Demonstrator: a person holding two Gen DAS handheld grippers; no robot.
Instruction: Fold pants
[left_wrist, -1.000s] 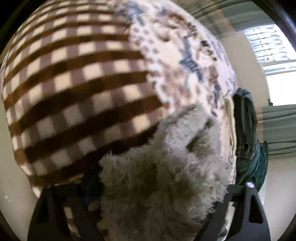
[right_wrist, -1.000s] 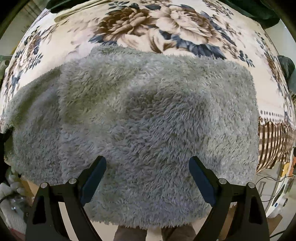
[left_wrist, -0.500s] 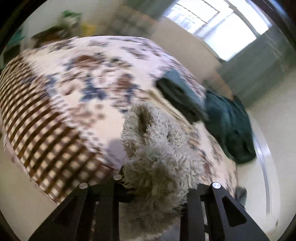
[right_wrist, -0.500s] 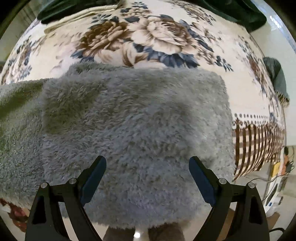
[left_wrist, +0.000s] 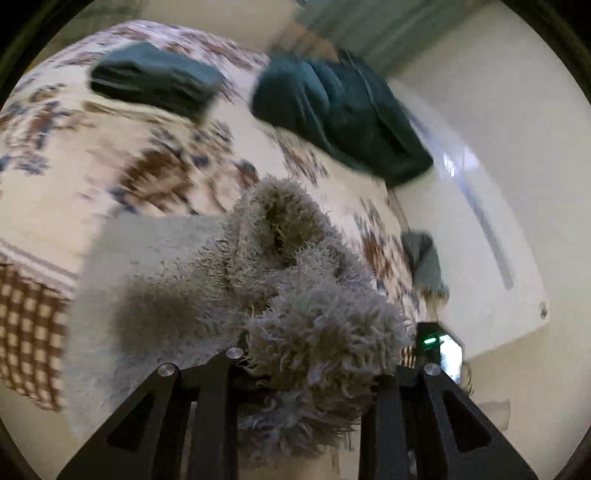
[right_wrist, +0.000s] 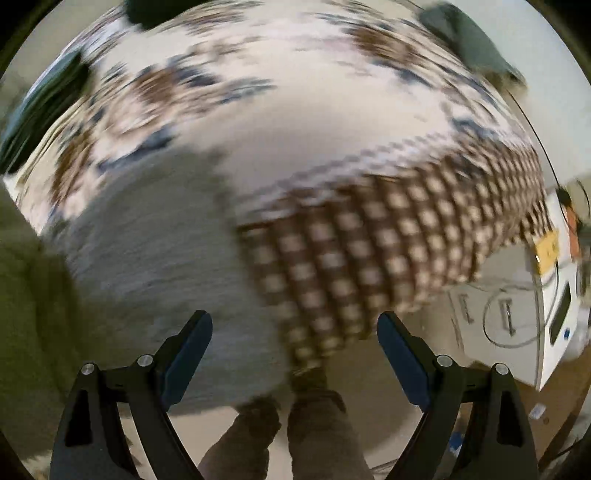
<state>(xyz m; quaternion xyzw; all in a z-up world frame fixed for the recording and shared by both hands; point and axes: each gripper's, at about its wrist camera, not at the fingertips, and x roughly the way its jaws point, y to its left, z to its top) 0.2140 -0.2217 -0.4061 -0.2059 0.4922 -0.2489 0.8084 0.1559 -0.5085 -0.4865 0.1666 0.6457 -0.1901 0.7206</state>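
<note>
Between the closed-in fingers of the left gripper, nearest the left wrist camera, sits a thick wad of the grey fleece pants; the jaws clamp this bunched part, and no gap shows beside the pile. Beyond the grip, the garment trails down to the bed, where a flatter grey panel lies near the checked border of the bedspread. Because the hold takes a lump and not a clean edge, the likely fault is an uneven fold: layers may slide inside the wad, or the fleece may pull free if the trailing part drags on the cover. Motion blur in both views suggests fast travel, which would worsen such a slip.

At the right gripper, the jaws stand wide apart with nothing between them; it holds no cloth and hangs over the bed's edge, above the person's legs on the floor. With one corner unsupported, the lifted fabric may twist or land skewed.

Seen from the right wrist, the pants show as a blurred grey sheet at lower left, spread on the floral bedspread beside its checked border. Their pile looks long and shaggy, soft and bulky, so creases will not hold sharply.

Farthest back lie dark green clothes near the bed's far edge.
</note>
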